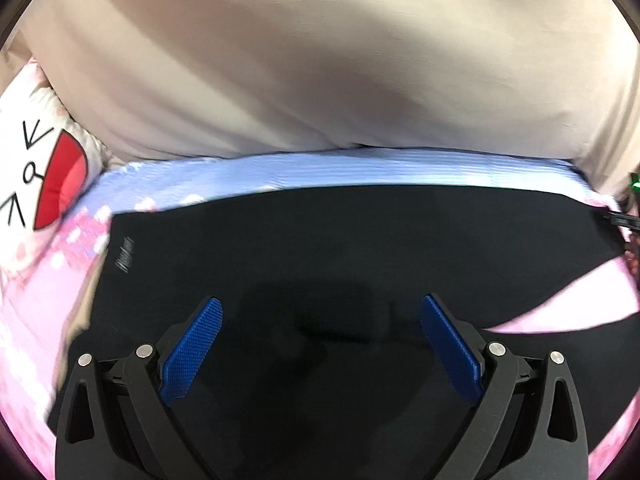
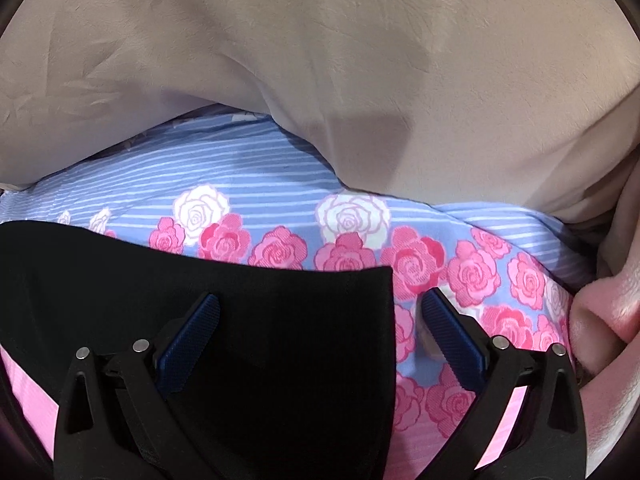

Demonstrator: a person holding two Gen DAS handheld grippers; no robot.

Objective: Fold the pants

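The black pants (image 1: 340, 248) lie flat on a flowered bedsheet (image 1: 48, 288). In the left wrist view they fill the lower middle, with a small logo (image 1: 125, 256) near their left edge. My left gripper (image 1: 320, 304) is open just above the black cloth, its blue pads (image 1: 192, 350) wide apart and holding nothing. In the right wrist view the pants (image 2: 240, 312) end at a straight right edge. My right gripper (image 2: 320, 300) is open over that edge, its left pad (image 2: 188, 344) above the cloth and its right pad (image 2: 452, 336) above the sheet.
A beige quilt (image 1: 320, 60) is bunched along the far side, also in the right wrist view (image 2: 320, 60). A cartoon pillow (image 1: 36, 168) lies at the far left. The blue striped, pink rose sheet (image 2: 460, 268) extends to the right. The other gripper's tip (image 1: 624, 218) shows at the right edge.
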